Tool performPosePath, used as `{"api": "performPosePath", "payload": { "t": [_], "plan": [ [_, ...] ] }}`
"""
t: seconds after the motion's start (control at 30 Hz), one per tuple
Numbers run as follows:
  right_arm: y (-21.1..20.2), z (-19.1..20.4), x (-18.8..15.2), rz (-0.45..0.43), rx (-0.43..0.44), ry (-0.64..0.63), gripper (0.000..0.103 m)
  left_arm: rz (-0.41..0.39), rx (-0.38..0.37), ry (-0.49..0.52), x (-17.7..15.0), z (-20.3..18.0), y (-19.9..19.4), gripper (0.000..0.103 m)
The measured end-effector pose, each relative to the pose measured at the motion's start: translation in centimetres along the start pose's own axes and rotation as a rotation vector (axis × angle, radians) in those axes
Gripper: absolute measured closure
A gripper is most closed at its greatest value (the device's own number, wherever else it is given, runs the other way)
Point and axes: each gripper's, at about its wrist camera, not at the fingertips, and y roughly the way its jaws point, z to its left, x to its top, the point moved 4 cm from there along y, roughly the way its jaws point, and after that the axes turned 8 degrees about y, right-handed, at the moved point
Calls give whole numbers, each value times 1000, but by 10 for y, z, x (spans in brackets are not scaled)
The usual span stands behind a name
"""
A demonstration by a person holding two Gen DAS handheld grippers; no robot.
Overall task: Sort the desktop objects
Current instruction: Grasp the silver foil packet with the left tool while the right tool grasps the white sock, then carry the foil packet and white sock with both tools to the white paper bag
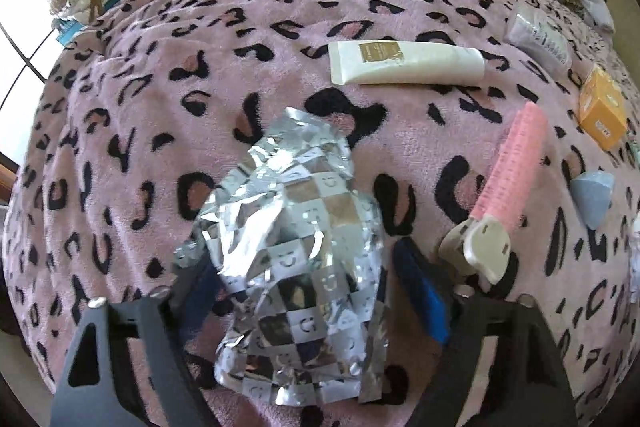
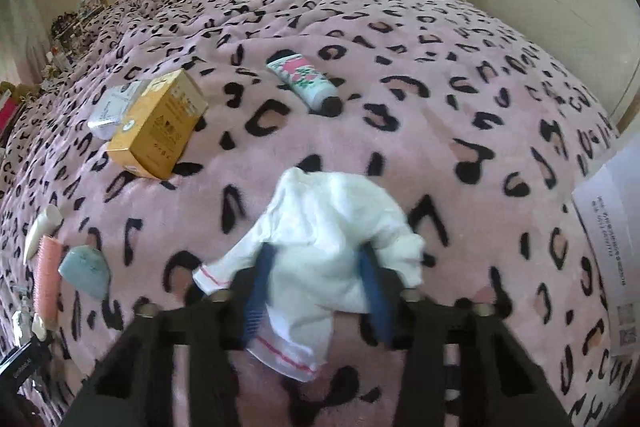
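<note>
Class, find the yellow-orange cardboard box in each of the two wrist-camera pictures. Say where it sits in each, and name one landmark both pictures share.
Left wrist view: the yellow-orange cardboard box lies at the far right edge, above the middle.
Right wrist view: the box lies upper left, tilted on the blanket.
Shared landmark: the pink hair roller clip, lying beside a pale blue wedge-shaped sponge.

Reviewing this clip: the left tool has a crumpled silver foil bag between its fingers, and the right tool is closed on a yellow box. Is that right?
Not quite. The left tool does have the crumpled silver foil bag between its fingers, but the right tool is closed on a white cloth, not the yellow box, which lies untouched on the blanket. The right wrist view shows this.
</note>
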Motion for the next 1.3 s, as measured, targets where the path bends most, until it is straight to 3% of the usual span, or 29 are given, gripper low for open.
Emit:
{"api": "performPosePath", "payload": {
  "t": [0.07, 0.23, 0.47, 0.87, 1.3],
  "plan": [
    [-2, -5, -1, 3, 22, 18, 82, -2, 13, 1, -2, 1, -3, 36],
    [-12, -11, -4, 6, 73, 53, 88, -11, 43, 31, -3, -5, -7, 45],
    [-35, -8, -10, -2, 110, 32, 89, -28, 15, 26, -7, 0, -16, 51],
    [-69, 17, -29, -35, 134, -70, 89, -56, -11, 32, -12, 4, -30, 54],
    [-125, 46, -46, -106, 147, -174, 89, -162, -93, 65, -24, 7, -104, 54]
  ]
}}
